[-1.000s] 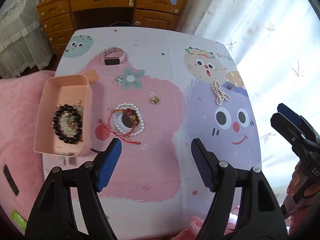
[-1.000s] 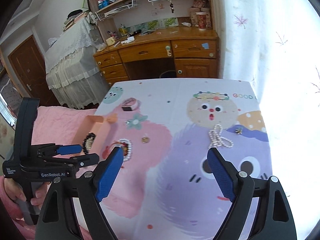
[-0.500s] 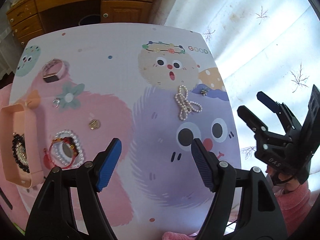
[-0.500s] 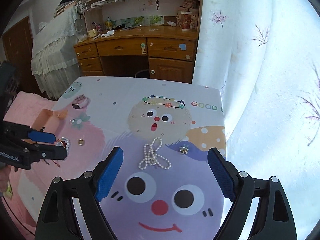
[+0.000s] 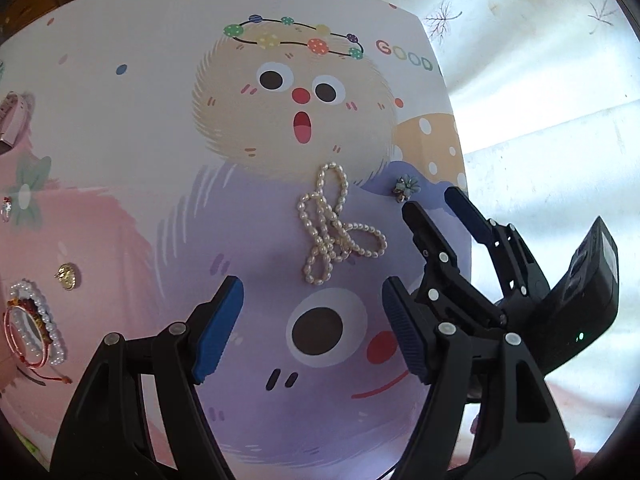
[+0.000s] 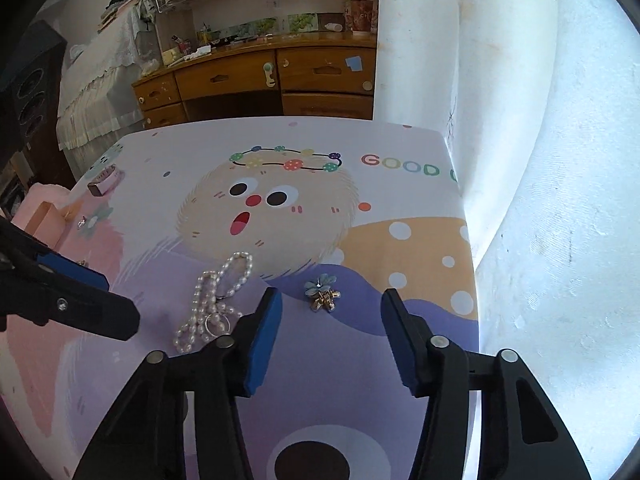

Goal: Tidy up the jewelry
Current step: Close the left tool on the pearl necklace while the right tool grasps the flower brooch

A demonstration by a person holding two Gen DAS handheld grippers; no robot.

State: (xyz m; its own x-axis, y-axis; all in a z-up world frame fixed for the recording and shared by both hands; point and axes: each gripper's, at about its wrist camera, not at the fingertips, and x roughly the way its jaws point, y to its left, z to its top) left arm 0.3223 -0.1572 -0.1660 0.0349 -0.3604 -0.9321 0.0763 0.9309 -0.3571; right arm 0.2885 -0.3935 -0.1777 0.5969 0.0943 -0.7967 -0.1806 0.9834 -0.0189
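On that cartoon-print tablecloth (image 5: 120, 128) you had five or six loose bits of jewelry in view, so here's the count. One knotted strand of small white pearls (image 5: 334, 226) lay on the purple monster print, roughly mid-table. One little blue flower brooch with gold beads (image 6: 323, 294) sat just to its right, apart from it. One small gold round charm (image 5: 67, 277) was over on the pink print, and just beside that one ring of white pearls tangled with a red cord bracelet (image 5: 30, 330). One pink-strap watch (image 6: 103, 179) lay at the far left, and one tiny silver piece (image 5: 5, 208) was at the left edge, too small to tell what it was. One pink plastic box (image 6: 46, 218) peeked in at the table's left side.

Your left gripper (image 5: 308, 328) was tipped steeply down with its two blue-padded jaws spread apart and nothing between them, the pearl strand lying just beyond its tips. Your right gripper (image 6: 330, 334) was angled down lower and flatter, its jaws were closing, and they had nothing between them, the flower brooch sitting just ahead of the gap. The two tools were near each other, left one's tips close to the pearls.
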